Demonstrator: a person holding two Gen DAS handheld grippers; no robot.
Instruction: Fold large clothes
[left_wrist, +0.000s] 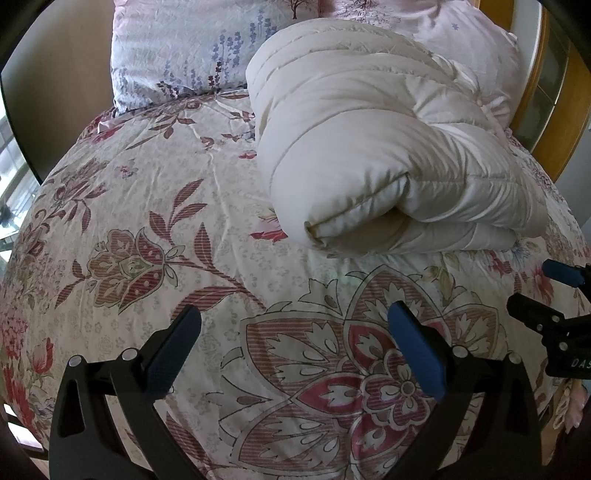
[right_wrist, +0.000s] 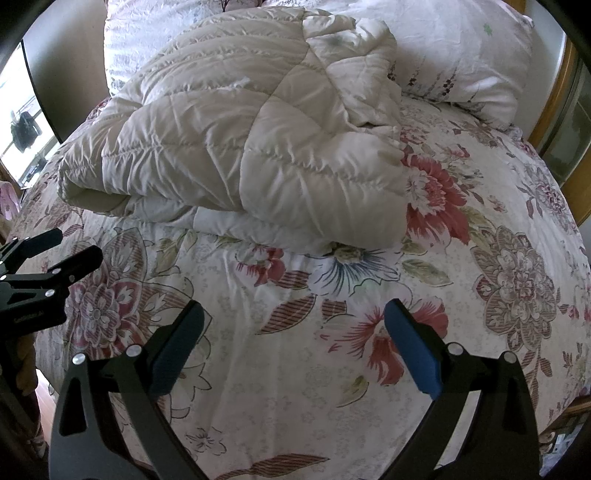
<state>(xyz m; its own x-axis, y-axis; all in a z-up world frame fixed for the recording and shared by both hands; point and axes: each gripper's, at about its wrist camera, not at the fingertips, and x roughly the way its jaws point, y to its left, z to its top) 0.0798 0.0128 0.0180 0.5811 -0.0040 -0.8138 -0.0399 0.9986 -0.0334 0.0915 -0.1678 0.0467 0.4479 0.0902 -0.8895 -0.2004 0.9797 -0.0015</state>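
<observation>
- Your left gripper (left_wrist: 295, 347) is hovering over the bed (left_wrist: 147, 221), jaws wide, holding nothing.
- Your right gripper (right_wrist: 295, 343) is doing likewise.
- The folded quilt (right_wrist: 240, 147) is lying near the pillows (left_wrist: 184, 55).

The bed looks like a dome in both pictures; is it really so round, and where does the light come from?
Fisheye bending: both wrist views bulge the flat floral bedspread and darken the corners; daylight enters from a bright, overexposed window at the left edge.
</observation>
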